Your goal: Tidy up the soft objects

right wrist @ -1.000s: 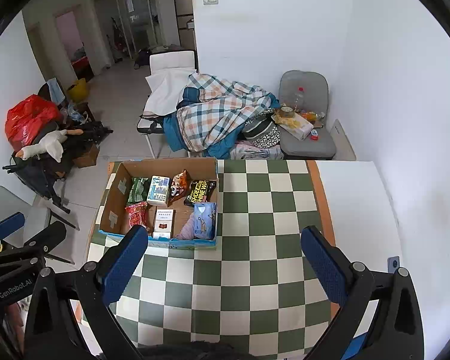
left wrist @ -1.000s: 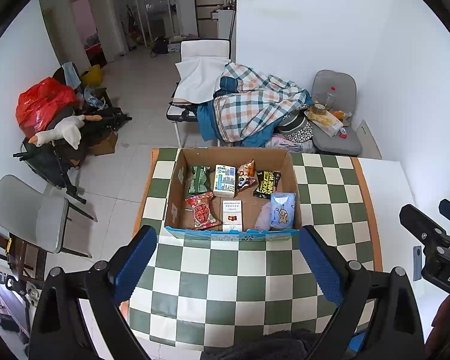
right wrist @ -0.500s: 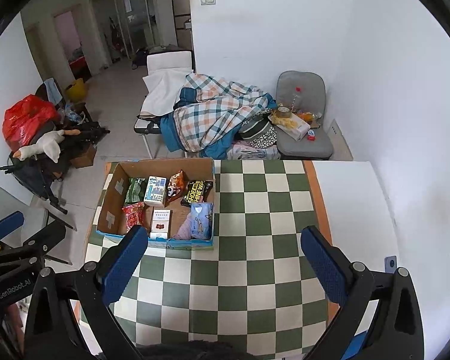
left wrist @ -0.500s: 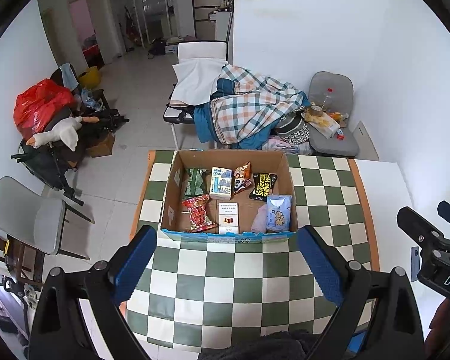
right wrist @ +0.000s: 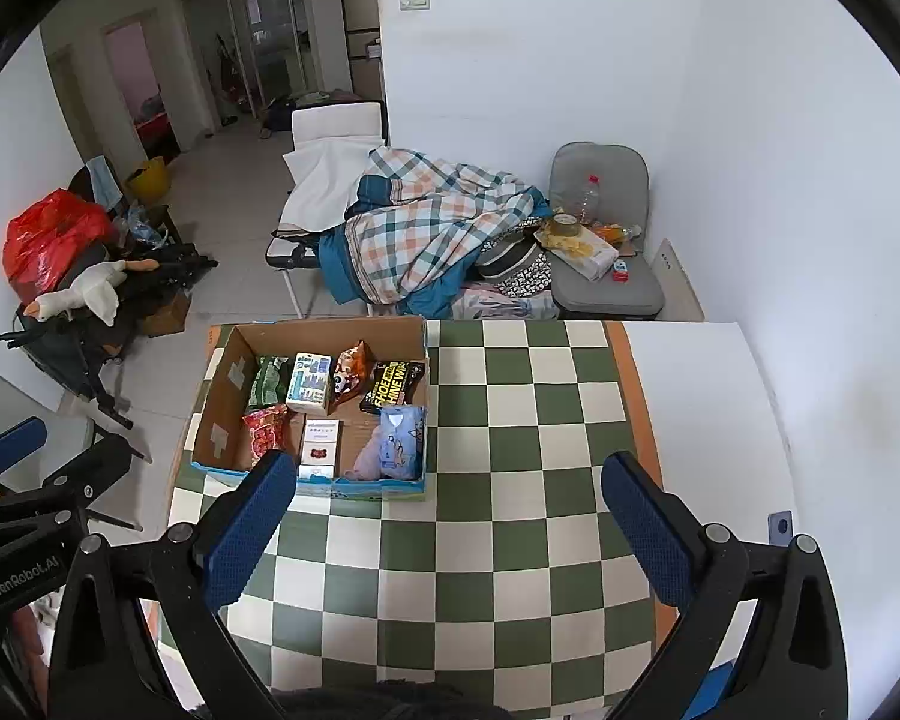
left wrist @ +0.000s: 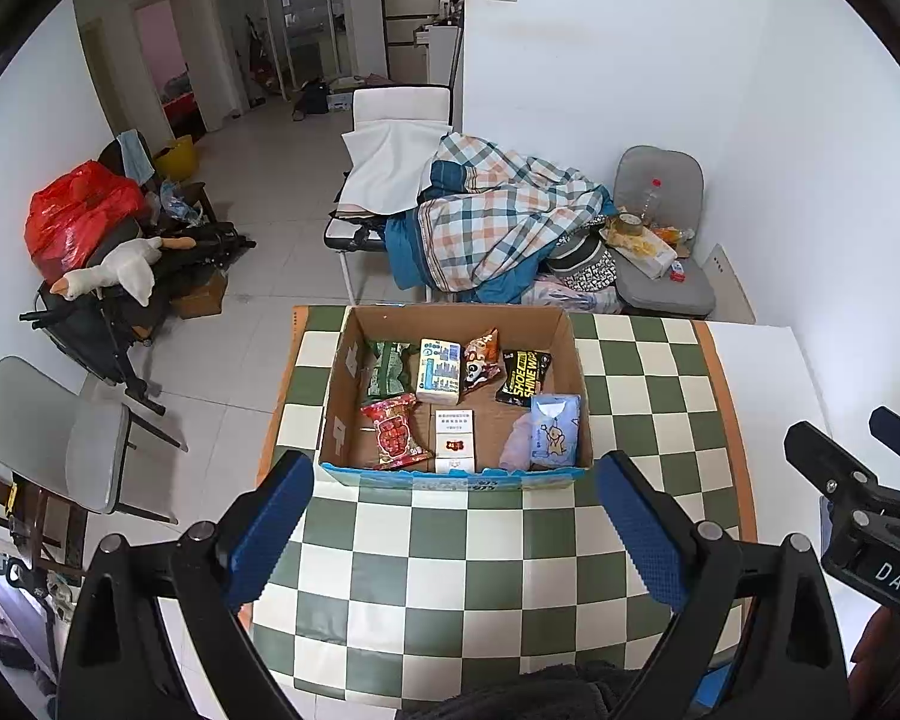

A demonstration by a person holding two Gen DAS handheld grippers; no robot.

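Here, I hold my left gripper (left wrist: 453, 516) and my right gripper (right wrist: 447, 516) above the green-and-white checkered tablecloth (right wrist: 510, 540), both with their blue-padded fingers spread wide and holding nothing. The cardboard box (left wrist: 450, 315) sits at the table's far left. Inside lie a red snack packet (left wrist: 393, 432), a white carton (left wrist: 453, 441), a light-blue tissue pack (left wrist: 553, 432), a black shoe-wipes pouch (left wrist: 523, 375) and a green packet (left wrist: 388, 369).
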